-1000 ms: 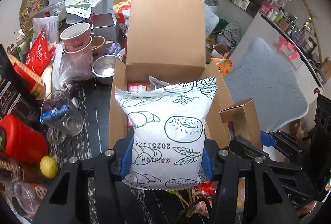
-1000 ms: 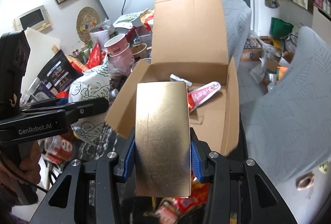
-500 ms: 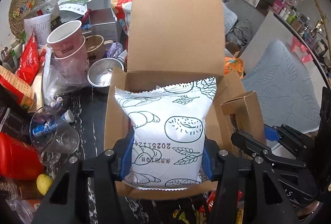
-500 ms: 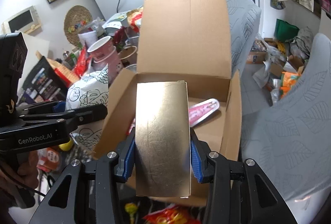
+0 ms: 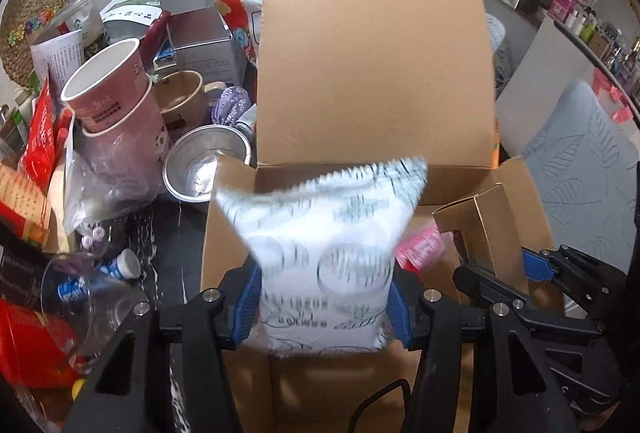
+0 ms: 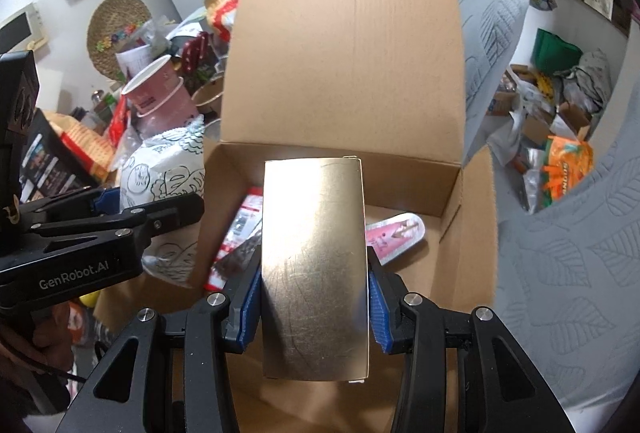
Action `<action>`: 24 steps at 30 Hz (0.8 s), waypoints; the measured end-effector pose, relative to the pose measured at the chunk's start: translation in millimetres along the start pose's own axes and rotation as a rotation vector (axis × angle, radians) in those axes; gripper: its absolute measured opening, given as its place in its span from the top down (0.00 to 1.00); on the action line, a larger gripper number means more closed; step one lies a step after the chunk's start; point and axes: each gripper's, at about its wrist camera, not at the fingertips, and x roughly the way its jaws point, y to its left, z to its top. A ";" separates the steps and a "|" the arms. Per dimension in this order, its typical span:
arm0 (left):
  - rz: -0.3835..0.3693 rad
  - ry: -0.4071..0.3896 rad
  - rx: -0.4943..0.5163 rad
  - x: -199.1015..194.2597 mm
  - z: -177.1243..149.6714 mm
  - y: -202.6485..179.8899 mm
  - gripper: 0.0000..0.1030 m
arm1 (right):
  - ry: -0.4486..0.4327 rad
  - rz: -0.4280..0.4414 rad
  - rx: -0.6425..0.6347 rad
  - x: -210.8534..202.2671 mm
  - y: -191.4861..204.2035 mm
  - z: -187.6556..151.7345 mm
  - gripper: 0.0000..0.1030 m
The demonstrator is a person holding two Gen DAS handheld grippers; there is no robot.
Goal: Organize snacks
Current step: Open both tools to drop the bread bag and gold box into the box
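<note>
My left gripper (image 5: 324, 297) is shut on a white snack bag with bread drawings (image 5: 324, 249), held over the left part of the open cardboard box (image 5: 372, 45). The bag is blurred. My right gripper (image 6: 314, 301) is shut on a flat gold box (image 6: 314, 265), held over the middle of the same cardboard box (image 6: 344, 45). Pink and red snack packets (image 6: 394, 233) lie on the box floor. The left gripper with the white bag (image 6: 160, 169) shows at the left of the right wrist view. The gold box (image 5: 484, 233) shows at the right of the left wrist view.
Left of the box stand stacked pink paper cups (image 5: 112, 93), a metal bowl (image 5: 204, 169), a glass jar (image 5: 92, 305) and a silver carton (image 5: 200, 37) among other clutter. A grey cushioned chair (image 6: 568, 253) is to the right. The box lid stands upright at the back.
Both grippers have moved forward and down toward the box with their loads. The box now fills more of each view. The white bag is now motion-blurred.
</note>
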 end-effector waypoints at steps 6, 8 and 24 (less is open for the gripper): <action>0.011 0.040 -0.011 22.1 5.1 2.5 0.48 | 0.025 -0.014 -0.006 16.9 2.1 6.7 0.57; 0.018 0.048 -0.012 26.9 5.9 2.7 0.48 | 0.034 -0.020 -0.008 21.1 3.9 8.5 0.57; 0.074 0.087 0.034 30.0 11.2 -11.1 0.48 | 0.149 -0.121 0.025 38.0 -3.8 12.7 0.54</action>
